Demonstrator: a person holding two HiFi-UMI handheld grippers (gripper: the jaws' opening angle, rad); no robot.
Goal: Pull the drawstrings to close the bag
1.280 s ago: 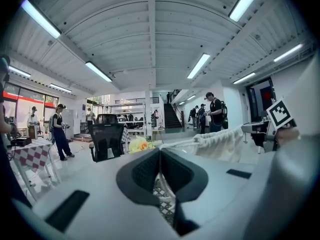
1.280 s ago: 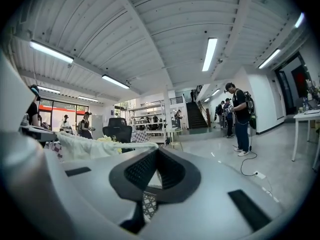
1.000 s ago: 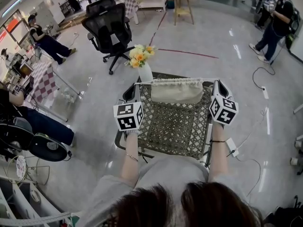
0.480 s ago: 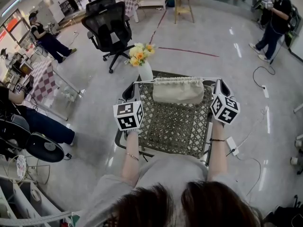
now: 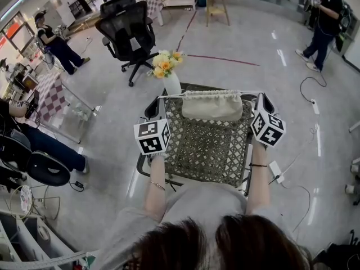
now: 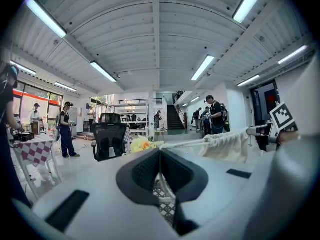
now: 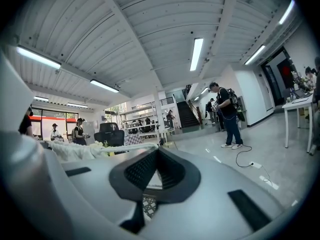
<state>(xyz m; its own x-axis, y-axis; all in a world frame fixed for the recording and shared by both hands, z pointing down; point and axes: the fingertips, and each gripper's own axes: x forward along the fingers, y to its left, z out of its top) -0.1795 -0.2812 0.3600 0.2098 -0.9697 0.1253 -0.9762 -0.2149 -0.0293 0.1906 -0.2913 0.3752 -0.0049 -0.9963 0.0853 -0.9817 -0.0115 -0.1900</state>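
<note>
A cream drawstring bag [image 5: 211, 107] hangs over the woven table [image 5: 208, 151], its gathered mouth strung on a taut cord between my two grippers. My left gripper [image 5: 162, 100] is shut on the left drawstring [image 5: 171, 96], and my right gripper [image 5: 260, 97] is shut on the right drawstring [image 5: 250, 93]. In the left gripper view the left gripper [image 6: 159, 153] pinches the drawstring [image 6: 185, 143], which runs right to the bag [image 6: 227, 143]. In the right gripper view the right gripper [image 7: 157, 149] holds the drawstring [image 7: 132, 147], which leads left to the bag [image 7: 75, 151].
A white vase [image 5: 173, 86] of yellow flowers stands at the table's far left corner, close to the left gripper. A black office chair [image 5: 126, 32] is beyond it. A power strip [image 5: 275, 173] and cables lie on the floor at the right. People stand around the room.
The bag and both grippers have risen slightly, and the right gripper has edged outward. The cord stays taut.
</note>
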